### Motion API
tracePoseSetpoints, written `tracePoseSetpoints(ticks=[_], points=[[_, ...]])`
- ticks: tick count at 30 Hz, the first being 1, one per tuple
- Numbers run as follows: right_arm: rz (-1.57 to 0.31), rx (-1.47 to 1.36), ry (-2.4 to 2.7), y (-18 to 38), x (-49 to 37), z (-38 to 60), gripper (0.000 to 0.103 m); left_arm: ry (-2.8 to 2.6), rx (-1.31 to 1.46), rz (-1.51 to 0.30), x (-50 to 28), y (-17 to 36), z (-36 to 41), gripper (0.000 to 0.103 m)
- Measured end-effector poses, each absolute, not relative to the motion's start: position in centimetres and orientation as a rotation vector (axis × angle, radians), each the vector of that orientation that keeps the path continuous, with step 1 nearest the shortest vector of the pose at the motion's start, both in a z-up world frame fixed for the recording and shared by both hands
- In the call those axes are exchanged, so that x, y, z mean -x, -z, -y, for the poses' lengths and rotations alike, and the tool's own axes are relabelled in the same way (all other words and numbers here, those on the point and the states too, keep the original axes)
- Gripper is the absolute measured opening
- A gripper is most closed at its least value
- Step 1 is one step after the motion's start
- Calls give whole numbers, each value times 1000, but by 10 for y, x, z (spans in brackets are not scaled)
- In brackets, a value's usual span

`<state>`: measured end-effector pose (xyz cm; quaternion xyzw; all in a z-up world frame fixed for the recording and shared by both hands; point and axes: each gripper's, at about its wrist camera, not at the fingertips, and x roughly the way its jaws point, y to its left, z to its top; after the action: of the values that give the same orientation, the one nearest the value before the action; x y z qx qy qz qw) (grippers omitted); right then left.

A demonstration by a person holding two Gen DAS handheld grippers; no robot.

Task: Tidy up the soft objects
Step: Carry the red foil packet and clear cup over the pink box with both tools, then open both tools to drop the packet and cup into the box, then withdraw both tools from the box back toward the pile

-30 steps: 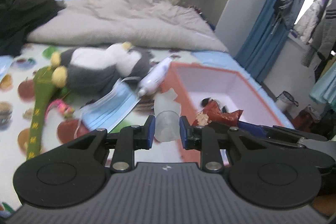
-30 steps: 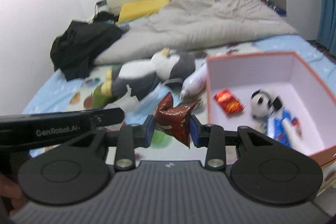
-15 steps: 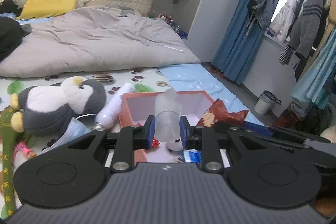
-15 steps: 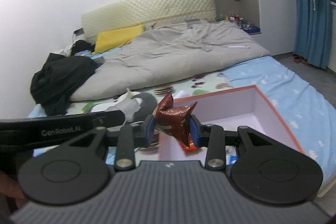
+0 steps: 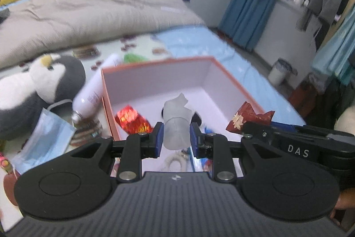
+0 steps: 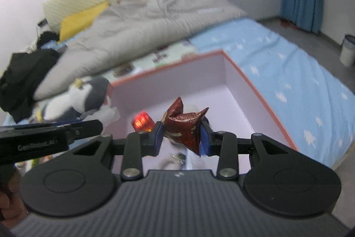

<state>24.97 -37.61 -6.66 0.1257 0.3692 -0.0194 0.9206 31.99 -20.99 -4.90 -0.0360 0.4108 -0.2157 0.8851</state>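
Swung down and forward since half a second ago, so that from the left wrist the left gripper [image 5: 176, 139] hangs over the pink box [image 5: 233, 79], pinched onto a frosted, crumpled soft plastic piece [image 5: 177, 119] about its middle; looks light, squashy and possibly slippery, best held mid-body. Below in the box: a shiny red wrapper [image 5: 132, 119] and some half-hidden small items. From the right wrist, likewise over the box [image 6: 261, 92], with the right gripper [image 6: 181, 139] clamped on a dark red foil packet [image 6: 185, 128], light, crinkly, gripped at its waist.
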Motion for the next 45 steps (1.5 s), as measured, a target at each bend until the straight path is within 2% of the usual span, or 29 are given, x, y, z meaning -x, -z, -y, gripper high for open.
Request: tracePoseSetpoints(ticks=[9,11,14,15,30,45], points=[[-888,-290,69,112,-262,388,40,450,52,-961,-337,93,219,30],[-896,-311,75,116,-261,390,41,444,55,-966,-340,96,219,35],[-900,-321,88,117,-262,393,53,443,61,-968,-342,94,218,40],[-896,-318,91,116,-264,395,56,446,65,-960,-342,93,217,40],[-736,-295,25,56,-233,375,57,445,40,-808,-298,26,197,41],[-595,-245,-46,5,-171,326,57,380,64,-686,-216,-26,128,52]])
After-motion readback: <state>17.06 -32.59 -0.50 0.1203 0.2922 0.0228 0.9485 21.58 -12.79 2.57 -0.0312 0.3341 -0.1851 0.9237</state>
